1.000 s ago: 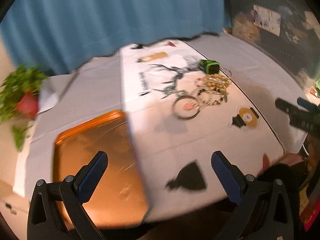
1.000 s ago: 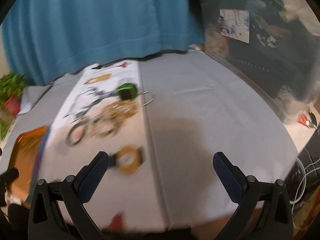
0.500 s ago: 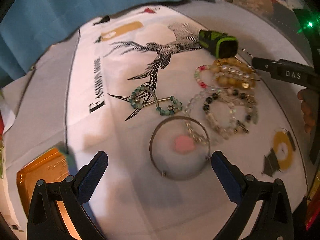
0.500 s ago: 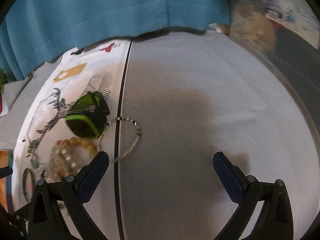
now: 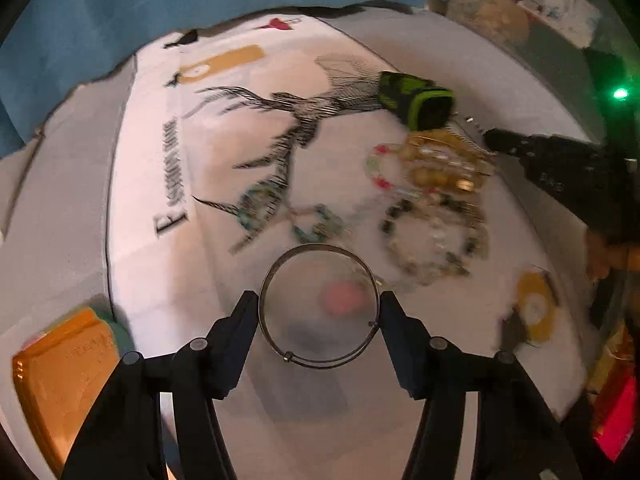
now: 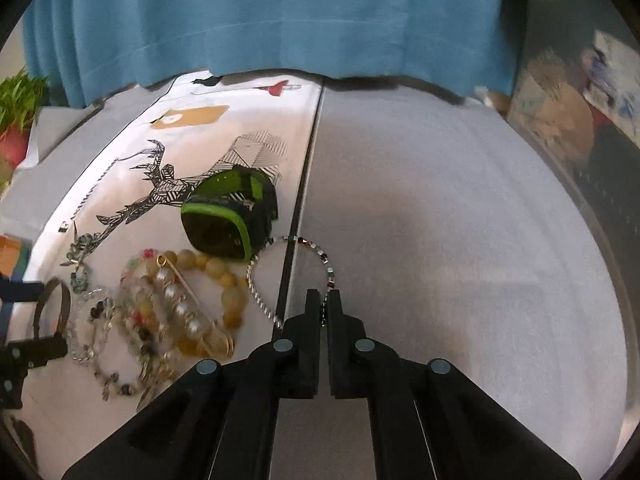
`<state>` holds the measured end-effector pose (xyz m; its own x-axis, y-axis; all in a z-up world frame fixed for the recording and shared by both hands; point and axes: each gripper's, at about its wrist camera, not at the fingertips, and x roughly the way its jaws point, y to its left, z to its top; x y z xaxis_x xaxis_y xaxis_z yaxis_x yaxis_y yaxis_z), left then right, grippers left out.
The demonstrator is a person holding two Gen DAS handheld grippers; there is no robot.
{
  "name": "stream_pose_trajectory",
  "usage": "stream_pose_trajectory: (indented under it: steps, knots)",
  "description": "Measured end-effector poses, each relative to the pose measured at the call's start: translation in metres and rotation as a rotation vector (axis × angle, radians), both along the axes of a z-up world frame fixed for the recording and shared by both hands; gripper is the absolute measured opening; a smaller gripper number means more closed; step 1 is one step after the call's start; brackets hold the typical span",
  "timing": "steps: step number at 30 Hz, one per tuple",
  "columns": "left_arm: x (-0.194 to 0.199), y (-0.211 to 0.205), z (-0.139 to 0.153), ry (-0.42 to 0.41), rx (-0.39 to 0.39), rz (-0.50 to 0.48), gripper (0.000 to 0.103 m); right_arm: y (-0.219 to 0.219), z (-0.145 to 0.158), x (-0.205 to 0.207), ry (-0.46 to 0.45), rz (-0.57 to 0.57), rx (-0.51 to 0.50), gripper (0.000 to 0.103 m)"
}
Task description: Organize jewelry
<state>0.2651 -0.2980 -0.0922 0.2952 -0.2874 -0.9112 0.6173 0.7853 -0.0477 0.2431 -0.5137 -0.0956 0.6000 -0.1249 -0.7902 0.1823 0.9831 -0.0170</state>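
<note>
My left gripper (image 5: 318, 306) is shut on a thin metal bangle (image 5: 280, 344), its fingers pressing the ring's two sides. In the right wrist view the bangle (image 6: 64, 300) stands on edge between those fingers. My right gripper (image 6: 324, 304) is shut on a thin silver bead bracelet (image 6: 256, 296) lying across the cloth seam. A pile of beaded bracelets (image 6: 176, 304) lies left of it, also seen in the left wrist view (image 5: 436, 184). A turquoise bead bracelet (image 5: 316, 224) lies beyond the bangle.
A black and green pouch (image 6: 228, 216) sits behind the bracelets, also in the left wrist view (image 5: 420, 100). An orange tray (image 5: 60, 380) lies at the lower left. A printed white cloth (image 5: 160, 140) covers the table; grey cloth (image 6: 460, 240) lies right. A blue curtain (image 6: 280, 12) hangs behind.
Both grippers have gone from wide open to shut. The left closed on the metal bangle, the right moved down and closed on the silver bead bracelet.
</note>
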Motion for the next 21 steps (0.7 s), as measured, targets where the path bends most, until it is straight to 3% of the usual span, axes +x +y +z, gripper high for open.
stream_pose_trajectory:
  steps: [3,10,21]
  knots:
    - [-0.014,0.009,0.011,-0.010,-0.031,0.001,0.057,-0.007,0.011,-0.019,-0.015,-0.072,0.013,0.003]
    - [-0.057,0.039,0.055,-0.052,-0.125,0.008,0.057,0.003,0.055,-0.075,-0.073,-0.124,-0.073,0.003]
    - [-0.156,0.123,0.117,-0.157,-0.214,0.094,0.057,0.074,0.111,-0.155,-0.168,-0.066,-0.130,0.003]
